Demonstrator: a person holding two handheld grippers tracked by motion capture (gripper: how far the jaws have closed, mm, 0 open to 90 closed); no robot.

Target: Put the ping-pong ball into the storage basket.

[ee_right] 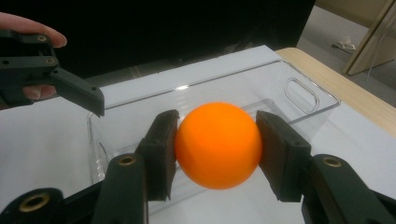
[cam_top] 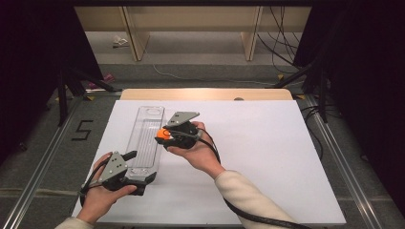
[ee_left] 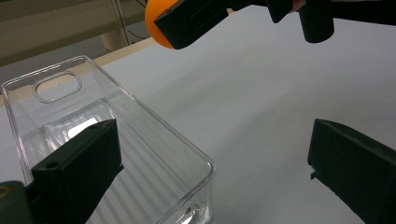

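Ball (ee_right: pixel 218 145) sits clamped between the right gripper's (ee_right: pixel 217 154) jaws, above the tray (cam_top: pixel 144 138). Left gripper (cam_top: pixel 138 167), at 7 o'clock from the ball, gapes wide around the tray's near end.

I'm working over a bench (cam_top: pixel 267 157) with a plain white top; a strip of light wood (cam_top: pixel 205 94) shows along its far edge. Lying directly on the white surface is one long clear plastic bin (cam_top: pixel 145 138), set lengthwise away from me on the left half, with a cut-out handle at its far end and a ribbed floor. From the left tool's view, its near corner (ee_left: pixel 205 163) rests flat on the white top.
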